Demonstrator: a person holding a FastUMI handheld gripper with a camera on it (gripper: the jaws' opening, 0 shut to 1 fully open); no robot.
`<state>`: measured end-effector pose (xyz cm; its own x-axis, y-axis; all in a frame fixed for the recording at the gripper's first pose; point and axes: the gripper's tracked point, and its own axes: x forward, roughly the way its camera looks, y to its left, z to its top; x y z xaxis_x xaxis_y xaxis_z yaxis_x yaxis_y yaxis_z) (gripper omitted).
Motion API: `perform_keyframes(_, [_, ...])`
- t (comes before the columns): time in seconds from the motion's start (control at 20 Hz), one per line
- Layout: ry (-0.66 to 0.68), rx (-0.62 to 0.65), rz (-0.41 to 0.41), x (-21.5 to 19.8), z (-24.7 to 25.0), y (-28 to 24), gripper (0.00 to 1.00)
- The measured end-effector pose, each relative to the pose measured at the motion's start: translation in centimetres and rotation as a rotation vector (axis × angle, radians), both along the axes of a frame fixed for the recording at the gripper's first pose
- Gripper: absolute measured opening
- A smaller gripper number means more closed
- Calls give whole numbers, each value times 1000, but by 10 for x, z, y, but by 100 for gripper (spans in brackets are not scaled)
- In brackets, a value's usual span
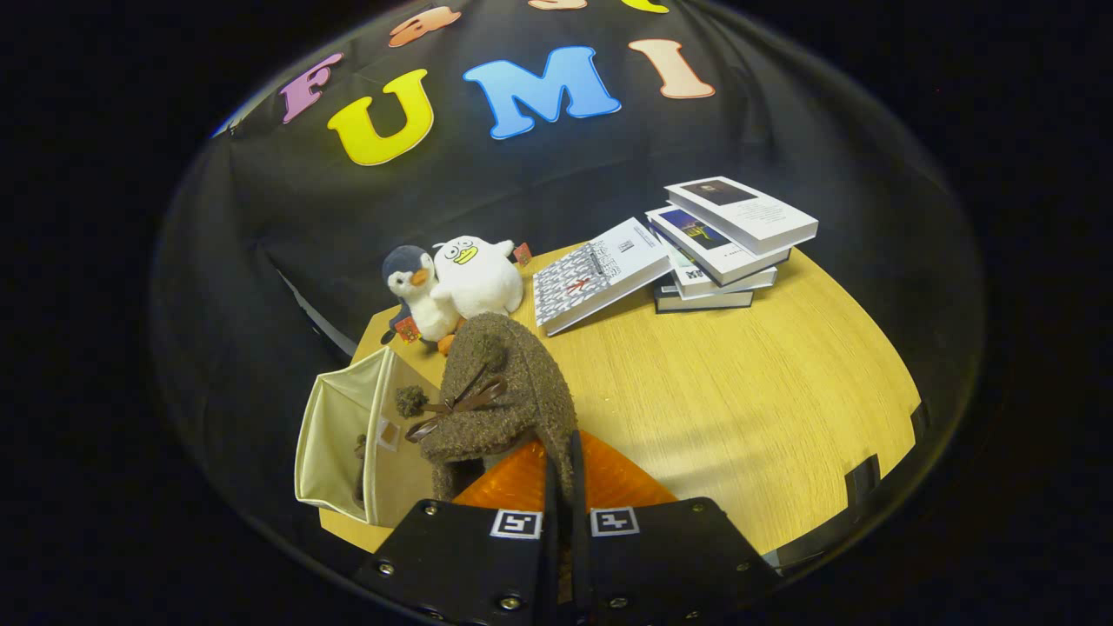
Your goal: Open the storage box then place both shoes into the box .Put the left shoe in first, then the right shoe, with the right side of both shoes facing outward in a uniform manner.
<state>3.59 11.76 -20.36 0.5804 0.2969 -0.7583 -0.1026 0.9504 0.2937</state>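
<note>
Above the worktop [696, 391], gripper [565, 469] clamped together on brown shoe [504, 391], carried toward open box [348, 443] for loading.

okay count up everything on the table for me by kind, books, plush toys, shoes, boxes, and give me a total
Books: 5, one leaning book against a stack of four
Plush toys: 2, the penguin and the white duck
Shoes: 1, the brown shoe clamped in the gripper
Boxes: 1, the open storage box
Total: 9
</note>
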Motion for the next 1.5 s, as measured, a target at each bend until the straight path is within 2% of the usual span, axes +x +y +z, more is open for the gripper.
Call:
perform_keyframes(0.95, [3,140,25,-3,26,172,6])
perform_keyframes(1.5, [48,148,17,-16,-3,219,6])
